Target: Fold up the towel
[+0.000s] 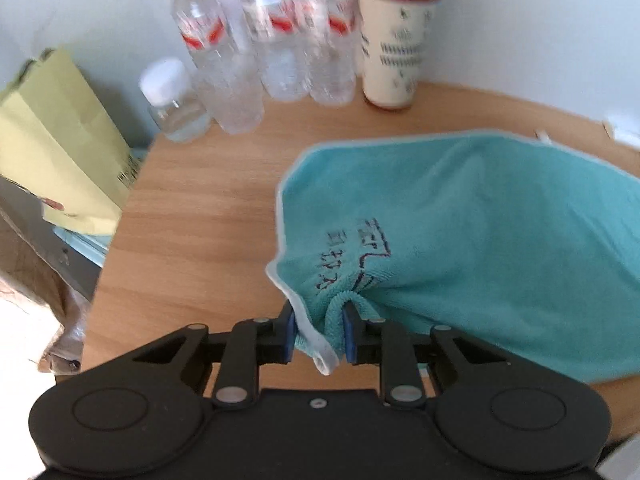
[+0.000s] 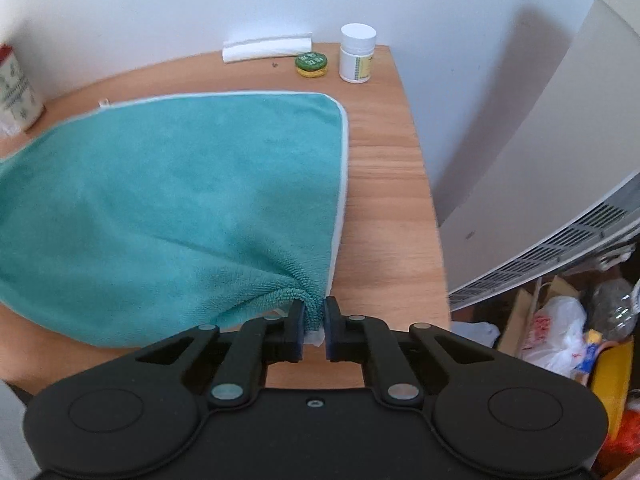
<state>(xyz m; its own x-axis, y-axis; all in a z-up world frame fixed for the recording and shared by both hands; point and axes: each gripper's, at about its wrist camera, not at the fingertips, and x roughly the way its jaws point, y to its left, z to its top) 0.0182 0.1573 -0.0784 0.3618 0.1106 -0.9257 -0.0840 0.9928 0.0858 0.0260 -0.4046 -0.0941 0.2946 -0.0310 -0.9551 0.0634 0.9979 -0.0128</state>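
Lying across the wooden table, the teal towel is being lifted at its near corners; the left gripper and right gripper are each pinching one bunched corner.

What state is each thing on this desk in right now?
Teal microfibre towel: near corners pinched, lifted; far edge on the table.
Left tool: shut on towel.
Right tool: shut on towel.
Cream cup with red lid: upright, lidded.
White pill bottle: upright, capped.
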